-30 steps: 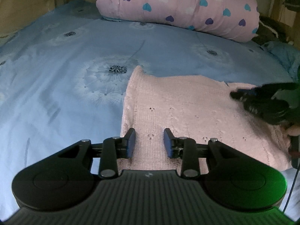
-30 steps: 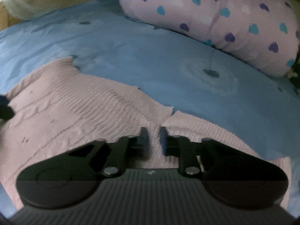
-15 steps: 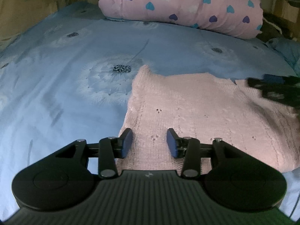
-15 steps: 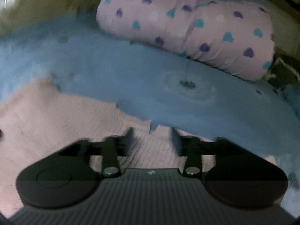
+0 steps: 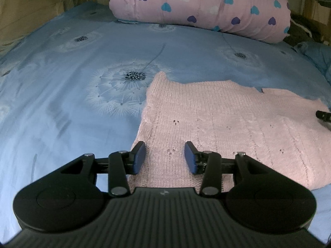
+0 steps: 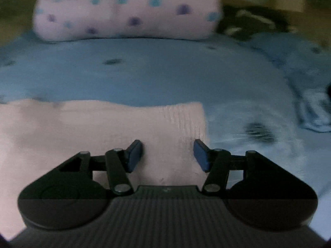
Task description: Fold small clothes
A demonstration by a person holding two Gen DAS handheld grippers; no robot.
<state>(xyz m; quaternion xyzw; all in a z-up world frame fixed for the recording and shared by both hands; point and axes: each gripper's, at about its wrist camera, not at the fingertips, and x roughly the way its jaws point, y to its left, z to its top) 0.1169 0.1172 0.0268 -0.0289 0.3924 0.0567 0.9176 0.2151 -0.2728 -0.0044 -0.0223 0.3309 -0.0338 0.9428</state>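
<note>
A small pink knitted garment (image 5: 217,124) lies flat on the blue bed sheet (image 5: 72,103). My left gripper (image 5: 164,158) is open and empty, just above the garment's near left part. In the right wrist view, which is blurred, the garment (image 6: 93,134) fills the lower left and its right edge runs between my fingers. My right gripper (image 6: 168,155) is open and empty over that right end. A tip of the right gripper (image 5: 323,115) shows at the right edge of the left wrist view.
A pink pillow with blue and purple hearts (image 5: 198,6) lies across the head of the bed; it also shows in the right wrist view (image 6: 124,10). Dark cloth (image 6: 248,22) and rumpled blue bedding (image 6: 310,107) lie at the right.
My right gripper opened wide and moved right along the garment to its right end. My left gripper opened a little wider and drew back slightly.
</note>
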